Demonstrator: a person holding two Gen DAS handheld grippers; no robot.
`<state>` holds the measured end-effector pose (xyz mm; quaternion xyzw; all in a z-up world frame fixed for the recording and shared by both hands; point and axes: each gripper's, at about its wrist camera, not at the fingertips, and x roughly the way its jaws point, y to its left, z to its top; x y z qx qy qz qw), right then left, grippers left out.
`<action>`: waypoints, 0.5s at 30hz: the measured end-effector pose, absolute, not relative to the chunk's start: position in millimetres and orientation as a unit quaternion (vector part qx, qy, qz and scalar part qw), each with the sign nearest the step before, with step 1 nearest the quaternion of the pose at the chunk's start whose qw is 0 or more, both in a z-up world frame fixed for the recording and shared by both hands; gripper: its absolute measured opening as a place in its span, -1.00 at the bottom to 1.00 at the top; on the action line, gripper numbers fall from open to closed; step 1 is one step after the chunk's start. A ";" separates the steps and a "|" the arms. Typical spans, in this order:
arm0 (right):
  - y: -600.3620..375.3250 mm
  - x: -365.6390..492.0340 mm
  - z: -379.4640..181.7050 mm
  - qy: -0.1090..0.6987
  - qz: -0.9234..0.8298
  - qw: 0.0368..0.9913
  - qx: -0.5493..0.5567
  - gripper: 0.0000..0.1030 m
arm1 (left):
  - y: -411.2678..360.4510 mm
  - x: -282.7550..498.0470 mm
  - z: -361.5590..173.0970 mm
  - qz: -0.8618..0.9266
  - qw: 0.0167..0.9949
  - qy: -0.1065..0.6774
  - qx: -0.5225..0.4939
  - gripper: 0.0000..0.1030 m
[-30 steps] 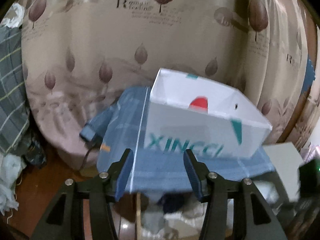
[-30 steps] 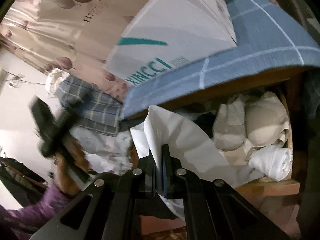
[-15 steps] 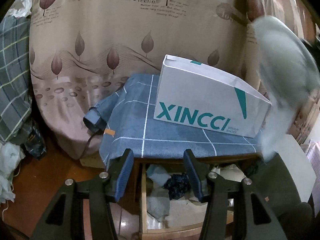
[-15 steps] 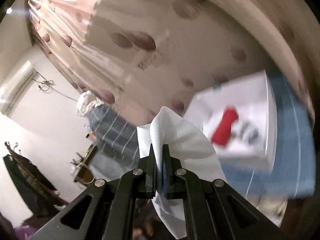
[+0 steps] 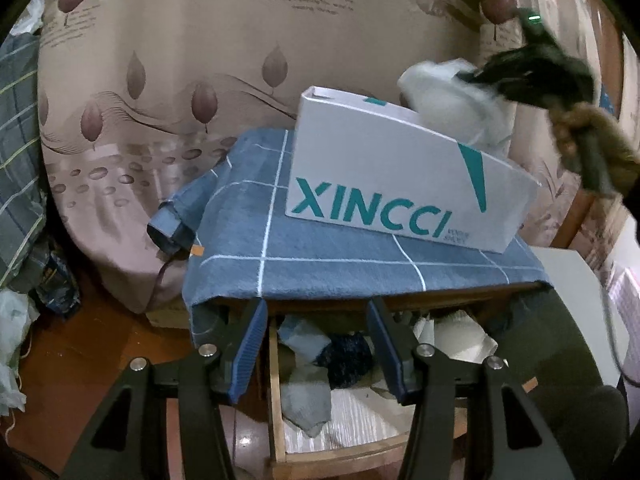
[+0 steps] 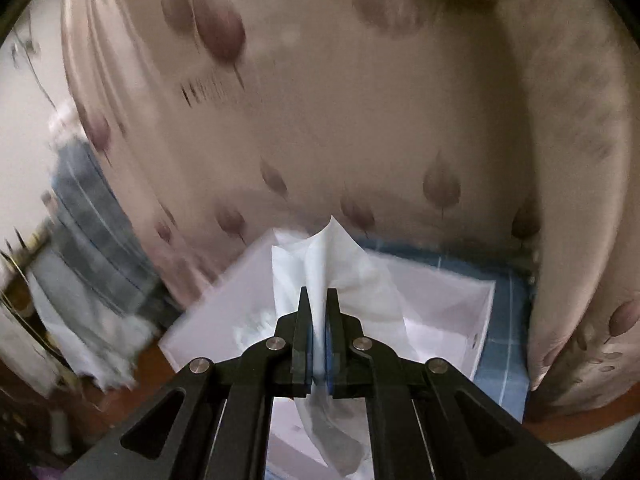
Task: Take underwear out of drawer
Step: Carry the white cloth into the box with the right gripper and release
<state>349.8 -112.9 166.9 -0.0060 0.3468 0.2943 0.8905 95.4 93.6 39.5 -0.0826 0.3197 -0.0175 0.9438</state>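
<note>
Right gripper (image 6: 319, 332) is clamping one white piece of underwear (image 6: 344, 280) between its closed fingers, now holding it up over the open white box (image 6: 472, 320) instead of down by the drawer (image 5: 280, 420), where it was pinching the cloth a second ago. Left gripper (image 5: 316, 344), fingers apart around nothing, is hovering near the one open drawer, which is showing several bundled garments, while the underwear is hanging far right above the box (image 5: 400, 184) on the blue checked cloth (image 5: 340, 248).
</note>
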 end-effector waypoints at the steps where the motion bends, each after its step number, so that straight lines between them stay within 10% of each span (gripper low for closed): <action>1: -108.5 354.3 155.2 0.360 0.288 0.887 -0.015 -0.92 | 92.1 95.6 38.7 -0.020 0.943 0.321 -0.079 0.04; 8: -91.1 357.0 114.2 0.405 0.285 0.868 -0.037 -0.80 | 86.0 99.8 33.2 -0.028 0.940 0.333 -0.068 0.03; 12: -81.9 350.4 106.8 0.396 0.282 0.871 -0.070 0.24 | 80.2 101.0 31.2 -0.030 0.939 0.337 -0.056 0.03; 15: -91.9 331.7 117.3 0.348 0.290 0.890 -0.056 0.22 | 71.4 101.4 27.9 -0.034 0.938 0.343 -0.032 0.04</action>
